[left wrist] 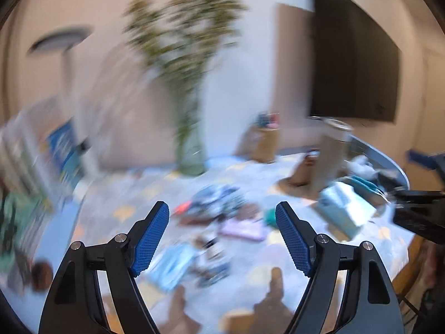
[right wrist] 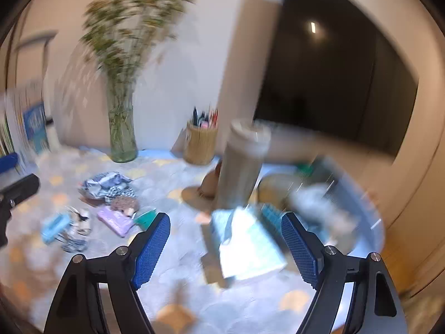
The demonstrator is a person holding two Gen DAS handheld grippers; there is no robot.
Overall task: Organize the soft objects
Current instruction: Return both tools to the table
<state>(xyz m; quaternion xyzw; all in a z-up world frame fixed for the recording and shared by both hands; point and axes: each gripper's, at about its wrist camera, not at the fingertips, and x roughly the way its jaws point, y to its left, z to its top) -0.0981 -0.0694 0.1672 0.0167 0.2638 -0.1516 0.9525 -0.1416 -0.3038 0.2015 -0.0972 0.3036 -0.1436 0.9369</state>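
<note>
While both views smear with motion, the left claw (left wrist: 222, 236) stands wide with nothing between its blue pads (left wrist: 151, 239), hanging over the middle of the table (left wrist: 250, 178). Below it lie the soft things: a crumpled blue-and-white cloth (left wrist: 217, 197), a lilac pack (left wrist: 244, 229) just nearer, and a pale blue pouch (left wrist: 173, 264) toward the near edge. The right claw (right wrist: 225, 247) is also wide and grips nothing; under it, on the table's right side, sits a light tissue box (right wrist: 247, 247). Behind the box rise a tall beige tumbler (right wrist: 242, 164) and a wooden pen pot (right wrist: 200, 144). At the far edge a glass vase (right wrist: 121, 136) holds green stems. A dark screen (right wrist: 328, 83) hangs on the wall past the right edge.
</note>
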